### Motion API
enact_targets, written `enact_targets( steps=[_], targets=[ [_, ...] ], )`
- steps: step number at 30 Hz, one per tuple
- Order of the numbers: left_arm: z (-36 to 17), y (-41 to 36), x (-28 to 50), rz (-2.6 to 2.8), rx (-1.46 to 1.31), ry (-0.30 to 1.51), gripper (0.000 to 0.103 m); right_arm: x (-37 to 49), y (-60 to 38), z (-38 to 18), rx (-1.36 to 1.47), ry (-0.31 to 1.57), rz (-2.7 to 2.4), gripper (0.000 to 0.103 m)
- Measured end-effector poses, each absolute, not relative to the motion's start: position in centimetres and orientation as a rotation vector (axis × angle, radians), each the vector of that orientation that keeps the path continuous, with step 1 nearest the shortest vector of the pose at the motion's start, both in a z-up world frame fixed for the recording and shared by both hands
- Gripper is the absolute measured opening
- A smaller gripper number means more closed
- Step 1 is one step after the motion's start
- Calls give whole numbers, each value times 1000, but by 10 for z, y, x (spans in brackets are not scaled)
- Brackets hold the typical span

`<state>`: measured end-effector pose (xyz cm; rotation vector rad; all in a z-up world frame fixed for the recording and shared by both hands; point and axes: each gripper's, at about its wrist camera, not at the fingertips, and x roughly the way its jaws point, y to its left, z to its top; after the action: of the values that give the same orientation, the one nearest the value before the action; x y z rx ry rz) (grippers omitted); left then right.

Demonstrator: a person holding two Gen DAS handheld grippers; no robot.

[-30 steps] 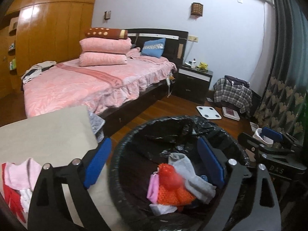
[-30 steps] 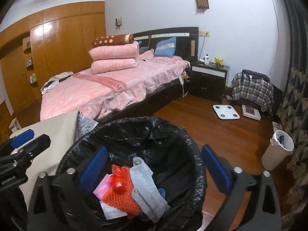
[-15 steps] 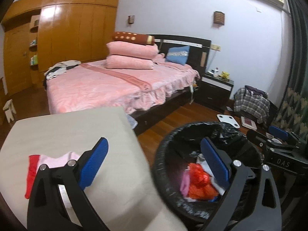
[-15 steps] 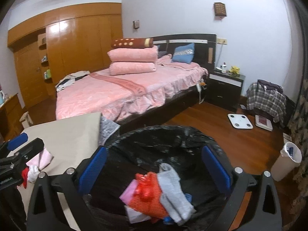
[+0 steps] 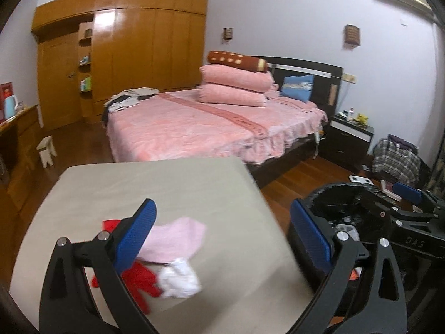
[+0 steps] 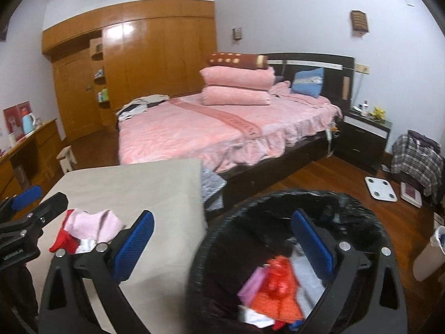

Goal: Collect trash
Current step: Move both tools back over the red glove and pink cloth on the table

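A pile of trash lies on the beige table [image 5: 155, 194]: a pink cloth [image 5: 178, 239], a red piece [image 5: 139, 281] and a white crumpled wad [image 5: 180, 278]. My left gripper [image 5: 222, 239] is open and empty above the table, the pile near its left finger. The pile also shows in the right wrist view [image 6: 91, 228]. A bin with a black bag [image 6: 278, 222] stands right of the table and holds red, pink and grey trash [image 6: 275, 284]. My right gripper [image 6: 222, 247] is open and empty over the bin's left rim.
A pink bed [image 5: 211, 128] stands behind the table, with a dark nightstand [image 5: 350, 136] to its right. A white scale [image 6: 381, 189] and a small white bin [image 6: 431, 253] sit on the wooden floor. A wooden wardrobe [image 5: 133, 64] lines the far wall.
Both grippers have swung left, away from the bin toward the table. The trash pile has come between and below the left gripper's fingers. Both grippers stay open.
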<state>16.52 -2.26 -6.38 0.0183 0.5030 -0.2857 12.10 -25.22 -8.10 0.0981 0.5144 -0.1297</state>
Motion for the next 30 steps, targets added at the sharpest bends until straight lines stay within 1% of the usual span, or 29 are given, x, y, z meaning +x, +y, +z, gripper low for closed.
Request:
enact_targets(
  steps=[6,13,19,20,21,22,23,30],
  targets=[
    [-70,20,166,-197,39,504,94,141,-214,-90,90,525,-57,97],
    [-91,79,174,-71,20,550,94,167,-169,-110,60,551,13,97],
    [-110,111,179,-1,10,594,94,185,-141,-132,51,591,54,97],
    [-113,115,179,4,9,597,93,188,-137,-135,52,598,62,97],
    [-115,118,180,8,9,601,90,189,-133,-138,51,604,69,97],
    [-118,120,181,12,9,608,85,192,-129,-141,50,611,79,97],
    [-122,122,182,15,9,618,83,194,-125,-145,47,617,89,97],
    [-139,129,186,28,-18,654,83,196,-93,-165,17,675,175,91]
  ],
)
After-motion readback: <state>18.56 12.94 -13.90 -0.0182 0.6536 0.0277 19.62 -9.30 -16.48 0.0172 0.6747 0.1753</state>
